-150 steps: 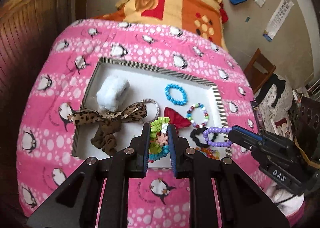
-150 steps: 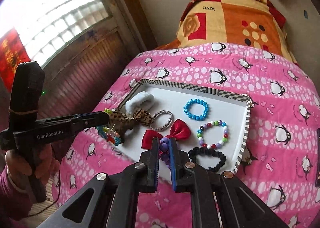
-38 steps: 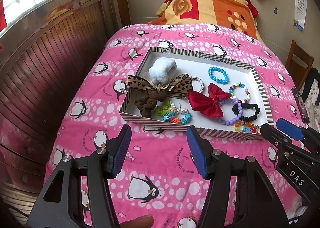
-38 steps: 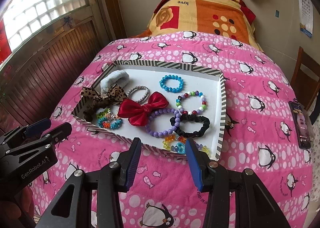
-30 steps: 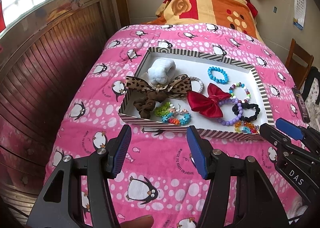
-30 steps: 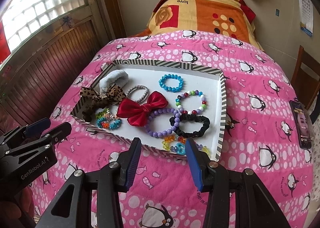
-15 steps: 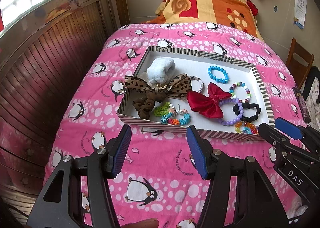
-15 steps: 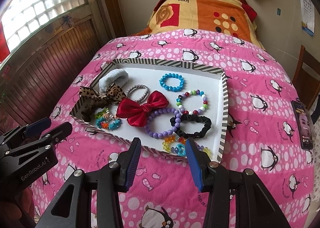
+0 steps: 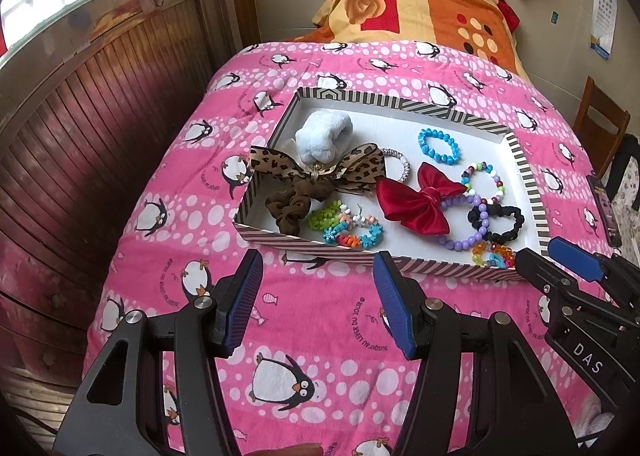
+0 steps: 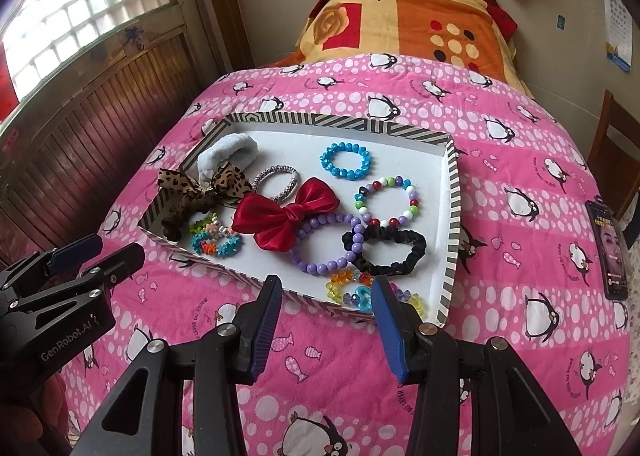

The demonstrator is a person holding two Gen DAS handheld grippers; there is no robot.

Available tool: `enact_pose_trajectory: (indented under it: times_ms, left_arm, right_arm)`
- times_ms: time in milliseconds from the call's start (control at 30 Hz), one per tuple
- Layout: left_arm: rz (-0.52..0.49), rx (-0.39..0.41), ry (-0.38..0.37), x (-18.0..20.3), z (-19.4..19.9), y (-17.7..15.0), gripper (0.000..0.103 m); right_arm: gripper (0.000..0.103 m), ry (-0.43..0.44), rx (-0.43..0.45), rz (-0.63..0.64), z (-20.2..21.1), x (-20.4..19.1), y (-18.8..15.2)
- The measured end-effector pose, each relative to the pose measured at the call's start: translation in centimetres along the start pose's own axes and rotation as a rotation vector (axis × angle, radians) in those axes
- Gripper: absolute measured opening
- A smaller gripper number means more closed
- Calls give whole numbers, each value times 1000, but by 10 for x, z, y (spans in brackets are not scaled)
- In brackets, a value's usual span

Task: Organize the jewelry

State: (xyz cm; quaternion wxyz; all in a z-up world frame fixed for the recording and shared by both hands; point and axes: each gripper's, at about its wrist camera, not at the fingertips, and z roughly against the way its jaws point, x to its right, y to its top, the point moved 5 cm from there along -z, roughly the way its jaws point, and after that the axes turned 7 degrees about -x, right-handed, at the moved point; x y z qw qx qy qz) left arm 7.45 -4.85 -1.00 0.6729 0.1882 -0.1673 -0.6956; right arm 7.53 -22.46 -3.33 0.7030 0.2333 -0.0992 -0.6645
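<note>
A striped tray (image 9: 530, 184) (image 10: 454, 216) lies on the pink penguin blanket and holds the jewelry. In it are a red bow (image 9: 416, 198) (image 10: 286, 214), a purple bead bracelet (image 10: 326, 242), a black scrunchie (image 10: 386, 246), a blue bead bracelet (image 10: 346, 162), a leopard bow (image 9: 316, 168) and a colourful spiral band (image 9: 348, 230). My left gripper (image 9: 318, 296) hovers open over the blanket just before the tray's near edge, holding nothing. My right gripper (image 10: 326, 310) is open and empty at the tray's near right corner, above a translucent bead bracelet (image 10: 348, 290).
A phone (image 10: 610, 250) lies on the blanket right of the tray. A wooden chair (image 9: 600, 122) stands past the bed's right side. A dark wood-panelled wall with a window (image 9: 80, 104) runs along the left. An orange patterned pillow (image 10: 404, 18) sits at the head.
Five seconds ago each gripper was shut on a bracelet over the tray; now both are open, empty and pulled back. Over the last second nothing has moved.
</note>
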Motion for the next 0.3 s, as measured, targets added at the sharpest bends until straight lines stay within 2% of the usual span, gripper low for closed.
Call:
enact_pose_trajectory:
  times_ms: [300]
  left_arm:
    - [-3, -19, -48, 2, -3, -2, 57]
  right_arm:
    - [44, 9, -3, -7, 0, 9, -3]
